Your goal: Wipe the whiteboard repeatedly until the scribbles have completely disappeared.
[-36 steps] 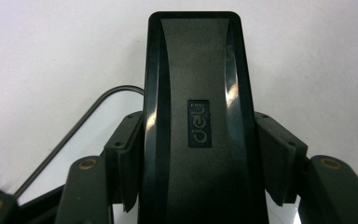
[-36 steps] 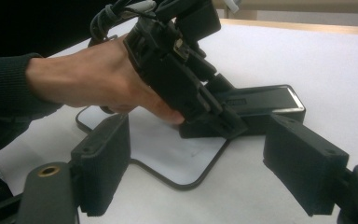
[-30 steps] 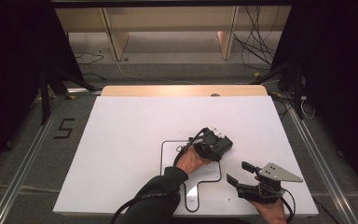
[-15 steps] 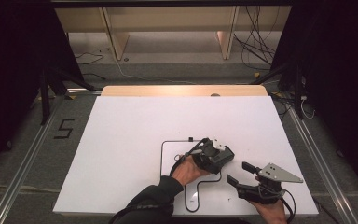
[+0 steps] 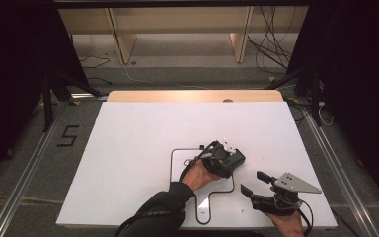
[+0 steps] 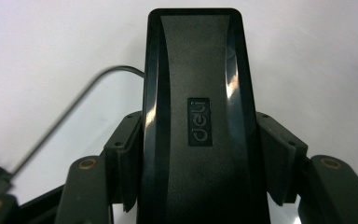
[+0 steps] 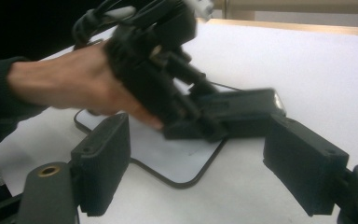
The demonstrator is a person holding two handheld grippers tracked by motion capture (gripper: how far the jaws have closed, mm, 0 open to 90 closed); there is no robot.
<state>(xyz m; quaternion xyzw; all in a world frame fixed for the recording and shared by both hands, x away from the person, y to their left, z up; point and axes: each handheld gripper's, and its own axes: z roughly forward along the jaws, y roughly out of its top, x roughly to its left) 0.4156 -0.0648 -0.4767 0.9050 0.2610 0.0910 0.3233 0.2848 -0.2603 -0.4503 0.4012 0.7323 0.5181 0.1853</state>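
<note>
A black stapler with a small "deli" label lies lengthwise between my left gripper's jaws. My left gripper is shut on it, its pads pressing both sides. In the high view the left gripper hovers over a black outline drawn on the white table. My right gripper stands open near the front right edge with nothing between its fingers. Past its own wide jaws, the right gripper looks at the left hand holding the stapler just above the table.
The black outline has rounded corners and a narrow stem running to the table's front edge. A wooden strip borders the far edge. Cables and shelf legs stand on the floor beyond. A "5" marks the floor at left.
The left hand with the stapler has drifted a little toward the front of the table, nearer the right gripper. The right gripper has stayed put.
</note>
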